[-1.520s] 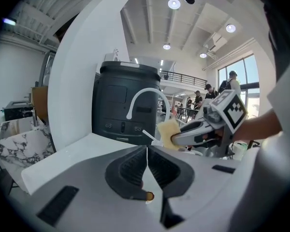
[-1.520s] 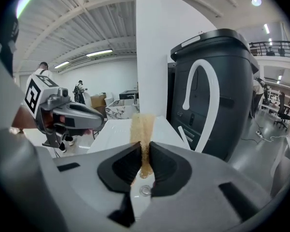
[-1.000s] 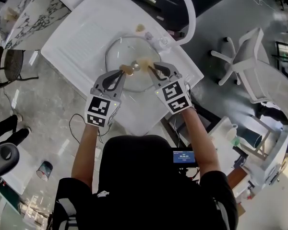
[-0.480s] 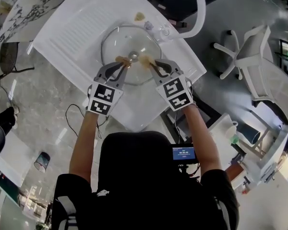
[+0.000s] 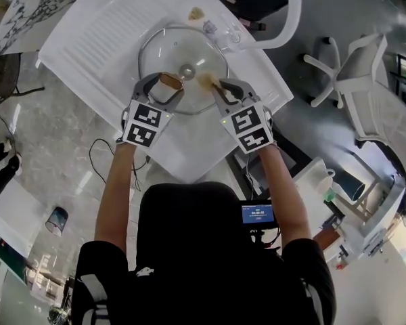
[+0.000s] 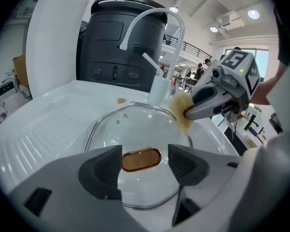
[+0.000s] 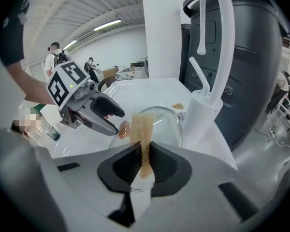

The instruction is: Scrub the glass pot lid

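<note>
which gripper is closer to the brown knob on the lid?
Left. The left gripper has just been opening its jaws, the brown knob between them, untouched. The right gripper, shut on the sponge, is to the knob's right over the lid.

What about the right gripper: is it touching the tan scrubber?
Touching. The right gripper view shows the right gripper with its jaws closed on the tan scrubber, pinching it between them.

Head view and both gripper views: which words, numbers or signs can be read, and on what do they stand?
No text can be read.
On the left gripper and the right gripper: only black-and-white square markers, no letters.
Small blue screen: figures too small to read.
</note>
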The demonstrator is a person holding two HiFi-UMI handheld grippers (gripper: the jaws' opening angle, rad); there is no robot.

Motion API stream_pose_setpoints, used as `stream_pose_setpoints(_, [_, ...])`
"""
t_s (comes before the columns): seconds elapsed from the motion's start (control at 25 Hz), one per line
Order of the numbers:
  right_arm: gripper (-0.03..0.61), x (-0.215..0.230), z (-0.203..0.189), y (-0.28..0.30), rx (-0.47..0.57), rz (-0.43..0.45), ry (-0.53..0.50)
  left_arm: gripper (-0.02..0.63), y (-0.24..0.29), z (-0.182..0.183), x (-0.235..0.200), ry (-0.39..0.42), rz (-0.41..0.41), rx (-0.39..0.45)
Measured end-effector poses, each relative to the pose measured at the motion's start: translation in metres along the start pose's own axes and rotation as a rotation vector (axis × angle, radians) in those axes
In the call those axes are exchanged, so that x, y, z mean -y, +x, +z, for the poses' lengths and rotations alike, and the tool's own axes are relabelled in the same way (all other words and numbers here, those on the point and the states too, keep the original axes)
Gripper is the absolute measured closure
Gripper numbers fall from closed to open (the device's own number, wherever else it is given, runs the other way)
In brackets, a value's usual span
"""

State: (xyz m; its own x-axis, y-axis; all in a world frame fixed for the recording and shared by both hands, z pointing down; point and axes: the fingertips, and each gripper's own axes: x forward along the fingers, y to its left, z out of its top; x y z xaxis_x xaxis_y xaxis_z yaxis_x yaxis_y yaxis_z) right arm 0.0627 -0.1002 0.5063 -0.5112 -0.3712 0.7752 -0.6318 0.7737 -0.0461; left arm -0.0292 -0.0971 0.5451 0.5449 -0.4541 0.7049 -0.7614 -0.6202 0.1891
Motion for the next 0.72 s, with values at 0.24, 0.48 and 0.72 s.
stream_pose_setpoints(0.24, [0.551,0.001,-0.004,0.004,0.0,0.0,0.008,0.313,0.014,-0.008,-0.001,0.022,0.001,-0.026])
stream_pose_setpoints(0.48, [0.551,0.0,-0.01,0.002,-0.002,-0.002,0.019,0.296,0.021,-0.015,-0.004,0.029,0.045,-0.046])
stream_pose_setpoints(0.72, [0.551,0.003,-0.014,0.002,-0.008,-0.014,0.023,0.298,0.029,-0.018,-0.009,0.016,0.058,-0.067])
